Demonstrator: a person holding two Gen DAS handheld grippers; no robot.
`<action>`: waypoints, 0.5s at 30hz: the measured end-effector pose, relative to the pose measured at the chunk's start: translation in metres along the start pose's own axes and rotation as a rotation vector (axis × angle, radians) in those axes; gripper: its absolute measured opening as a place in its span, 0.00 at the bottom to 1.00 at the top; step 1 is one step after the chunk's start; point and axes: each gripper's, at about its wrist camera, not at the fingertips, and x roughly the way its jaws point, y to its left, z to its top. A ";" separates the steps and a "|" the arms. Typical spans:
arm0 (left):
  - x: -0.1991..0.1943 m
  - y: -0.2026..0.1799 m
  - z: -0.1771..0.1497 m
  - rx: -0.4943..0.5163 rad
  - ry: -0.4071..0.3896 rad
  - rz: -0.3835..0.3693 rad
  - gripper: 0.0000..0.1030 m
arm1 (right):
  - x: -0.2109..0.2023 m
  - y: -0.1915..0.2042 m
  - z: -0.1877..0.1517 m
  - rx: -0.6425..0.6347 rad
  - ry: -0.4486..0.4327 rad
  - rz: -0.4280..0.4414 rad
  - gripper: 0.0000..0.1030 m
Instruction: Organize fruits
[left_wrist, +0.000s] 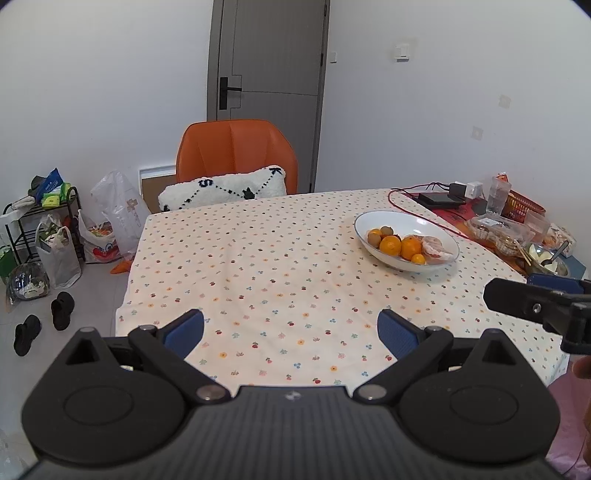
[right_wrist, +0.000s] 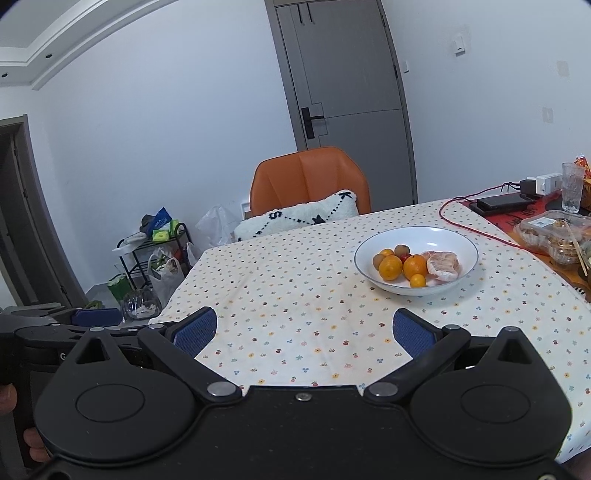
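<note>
On tablecloth (right_wrist: 295, 295): bowl (right_wrist: 458, 236) holding fruits (right_wrist: 415, 266); grippers empty.

Tablecloth (right_wrist: 295, 295): cream, small multicoloured floral print. Bowl (right_wrist: 436, 236): white, thin dark rim. Oranges (right_wrist: 390, 267): orange. Chair (right_wrist: 306, 177): orange. Door (right_wrist: 347, 74): grey. Gripper pads (right_wrist: 195, 334): blue.

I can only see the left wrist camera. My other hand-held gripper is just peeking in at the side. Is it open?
Observer: Yes. In the right wrist view the right hand-held gripper is open, with only flowery tablecloth between its pads.
Operator: Is there anything far over on the left that I can't see?
Observer: A dark doorway stands at the far left edge.
Operator: And up high?
Observer: A stepped ceiling moulding with small recessed lights.
</note>
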 end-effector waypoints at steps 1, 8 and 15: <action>0.000 0.000 0.000 0.001 0.001 0.000 0.96 | 0.000 0.000 0.000 0.000 0.000 -0.001 1.00; 0.000 0.001 0.000 -0.001 -0.003 -0.005 0.96 | 0.000 0.000 0.000 0.001 0.003 0.002 1.00; 0.000 0.000 0.000 0.000 -0.002 -0.005 0.96 | 0.000 0.001 0.000 0.000 0.003 0.003 1.00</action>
